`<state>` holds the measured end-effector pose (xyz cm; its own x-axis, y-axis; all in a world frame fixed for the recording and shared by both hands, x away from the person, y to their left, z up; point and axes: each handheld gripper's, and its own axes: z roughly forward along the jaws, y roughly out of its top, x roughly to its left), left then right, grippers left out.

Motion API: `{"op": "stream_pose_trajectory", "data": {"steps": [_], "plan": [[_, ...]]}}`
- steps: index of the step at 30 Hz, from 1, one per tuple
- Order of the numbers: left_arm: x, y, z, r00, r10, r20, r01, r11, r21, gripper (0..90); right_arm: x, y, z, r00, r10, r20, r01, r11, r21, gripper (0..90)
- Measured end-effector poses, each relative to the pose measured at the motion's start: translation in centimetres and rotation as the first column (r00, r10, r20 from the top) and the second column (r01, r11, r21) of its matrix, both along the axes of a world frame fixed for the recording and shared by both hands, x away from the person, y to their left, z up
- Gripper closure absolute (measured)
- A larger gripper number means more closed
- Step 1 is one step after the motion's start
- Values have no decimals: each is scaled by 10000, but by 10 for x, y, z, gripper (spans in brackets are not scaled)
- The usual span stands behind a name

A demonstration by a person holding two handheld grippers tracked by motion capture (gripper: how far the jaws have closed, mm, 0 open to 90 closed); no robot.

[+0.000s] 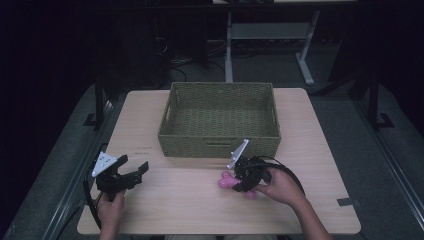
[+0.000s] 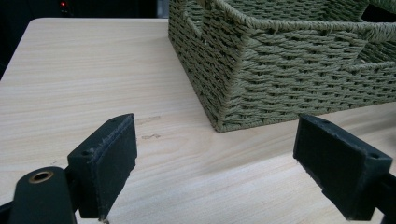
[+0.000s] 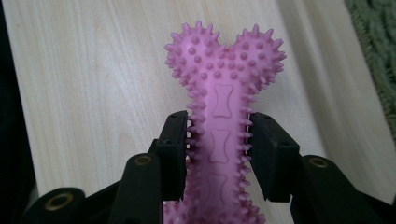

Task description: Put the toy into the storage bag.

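Counting across the table (image 1: 150, 210) from the left, one left gripper (image 1: 134, 173) hovered with its jaws spread wide and nothing between them, one green woven basket (image 1: 219, 146) stood at the middle, and one pink bone-shaped toy (image 3: 223, 135) lay just before the basket. Spiky nubs covered the toy, small bone outlines ran down its shaft, and the right gripper (image 3: 219, 154) clasped that shaft.

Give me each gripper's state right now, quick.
Left gripper: open, jaws wide apart over bare table, holding nothing.
Right gripper: closed on the shaft of the pink spiky bone toy.
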<state>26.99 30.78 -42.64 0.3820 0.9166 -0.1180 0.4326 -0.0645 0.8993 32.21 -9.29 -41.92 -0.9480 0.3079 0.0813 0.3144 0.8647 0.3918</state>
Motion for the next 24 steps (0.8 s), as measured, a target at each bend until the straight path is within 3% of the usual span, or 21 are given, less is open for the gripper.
{"op": "stream_pose_trajectory", "data": {"steps": [24], "plan": [[0, 1, 0, 10000, 21, -28, -22, 10000, -81, 130, 18, -14, 46, 9988, 484, -3, -484, 9984, 277, 583]]}}
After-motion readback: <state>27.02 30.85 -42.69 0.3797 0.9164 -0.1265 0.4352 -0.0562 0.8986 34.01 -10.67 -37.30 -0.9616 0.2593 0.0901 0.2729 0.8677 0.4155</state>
